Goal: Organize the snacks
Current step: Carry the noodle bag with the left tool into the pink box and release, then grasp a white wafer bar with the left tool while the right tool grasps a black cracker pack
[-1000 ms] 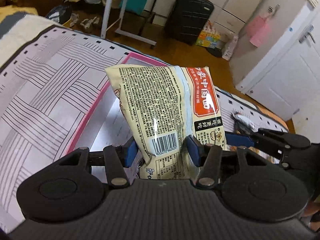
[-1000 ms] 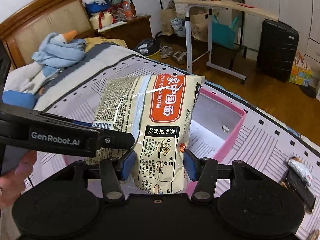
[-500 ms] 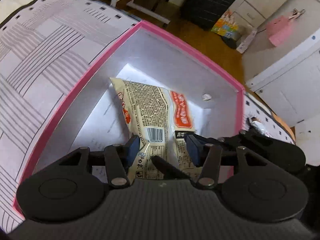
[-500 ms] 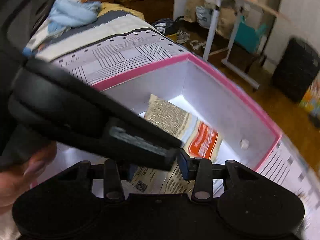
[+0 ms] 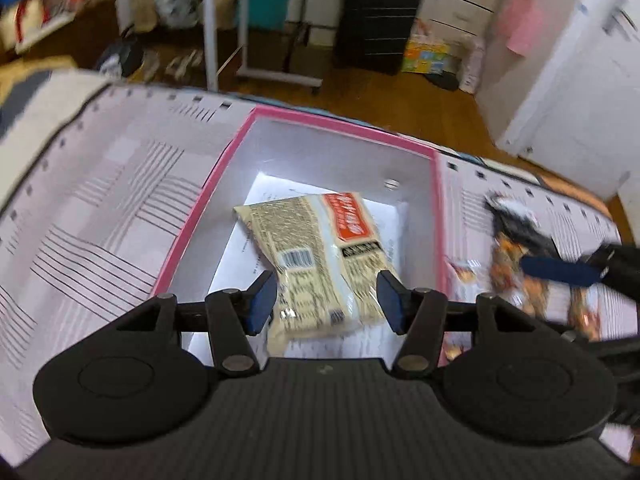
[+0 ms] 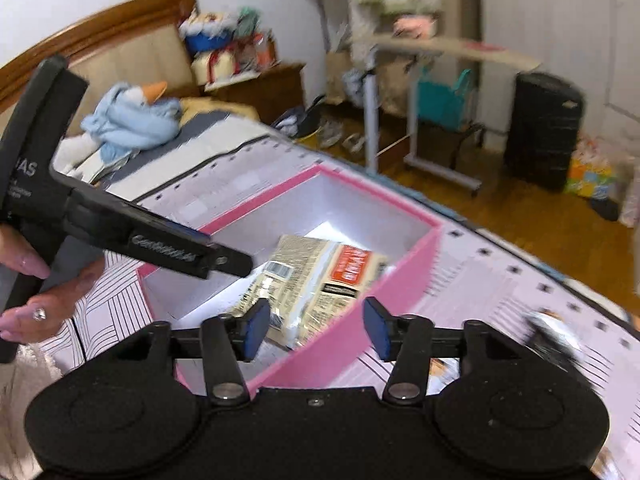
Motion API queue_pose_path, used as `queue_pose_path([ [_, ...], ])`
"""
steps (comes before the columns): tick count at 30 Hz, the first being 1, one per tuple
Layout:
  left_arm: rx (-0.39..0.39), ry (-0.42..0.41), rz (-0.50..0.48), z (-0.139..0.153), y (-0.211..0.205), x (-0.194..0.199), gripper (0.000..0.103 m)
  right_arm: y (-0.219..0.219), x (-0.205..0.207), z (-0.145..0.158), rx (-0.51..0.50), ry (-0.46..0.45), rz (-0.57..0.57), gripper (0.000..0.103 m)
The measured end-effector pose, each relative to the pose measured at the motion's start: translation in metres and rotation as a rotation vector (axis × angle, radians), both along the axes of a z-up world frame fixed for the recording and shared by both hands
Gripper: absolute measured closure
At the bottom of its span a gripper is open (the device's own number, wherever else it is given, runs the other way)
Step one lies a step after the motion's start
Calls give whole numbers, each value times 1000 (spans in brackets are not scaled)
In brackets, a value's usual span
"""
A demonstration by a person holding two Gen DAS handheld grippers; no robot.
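A cream and orange noodle packet [image 5: 320, 256] lies flat on the floor of a pink-rimmed white box [image 5: 340, 124] on the bed. It also shows in the right wrist view [image 6: 320, 276], inside the box [image 6: 400, 276]. My left gripper [image 5: 326, 300] is open and empty, above the packet's near end. My right gripper [image 6: 316, 328] is open and empty, above the box's near wall. The left gripper's body [image 6: 160, 240] shows at left in the right wrist view. A right fingertip [image 5: 560, 270] shows at right in the left wrist view.
Several dark and orange snack packets [image 5: 520, 240] lie on the patterned bedcover [image 5: 100, 200] to the right of the box, blurred in the right wrist view [image 6: 556, 336]. A blue plush toy [image 6: 132, 120] lies near the headboard. A black suitcase [image 5: 376, 20] stands on the floor beyond the bed.
Both grippers held the noodle packet, lowered it into the box, then opened and let it go. Both have pulled up and back, the right one toward the right.
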State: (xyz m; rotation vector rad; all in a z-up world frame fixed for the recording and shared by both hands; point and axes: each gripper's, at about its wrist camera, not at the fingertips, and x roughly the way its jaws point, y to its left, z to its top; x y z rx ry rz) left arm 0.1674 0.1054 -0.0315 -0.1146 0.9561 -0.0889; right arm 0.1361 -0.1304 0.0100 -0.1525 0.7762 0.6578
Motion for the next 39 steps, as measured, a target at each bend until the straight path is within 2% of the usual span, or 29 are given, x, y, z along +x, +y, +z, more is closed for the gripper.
queue_pose_path([
  [3, 50, -34, -63, 19, -22, -24, 49, -23, -32, 10, -31, -52, -46, 40],
  [7, 24, -69, -151, 36, -49, -55, 49, -41, -67, 10, -99, -76, -63, 40],
  [11, 17, -78, -217, 35, -80, -85, 51, -56, -94, 7, -104, -62, -93, 40],
  [14, 18, -72, -210, 23, -95, -101, 53, -70, -110, -2, -62, -41, -157, 40],
  [19, 33, -63, -224, -2, -116, -124, 57, -77, -127, -34, -59, 5, -198, 40],
  [22, 64, -104, -218, -18, -129, -137, 58, -79, -135, -58, -63, 38, -211, 40],
  [25, 92, -169, -169, -34, -136, -146, 58, -80, -140, -78, -65, 63, -221, 40],
  [31, 158, -204, -88, -69, -145, -147, 58, -72, -140, -110, -117, 91, -209, 40],
  [35, 189, -187, -78, -90, -152, -141, 58, -66, -139, -122, -152, 80, -194, 40],
  [39, 203, -164, -30, -110, -152, -132, 58, -65, -132, -134, -150, 109, -209, 40],
])
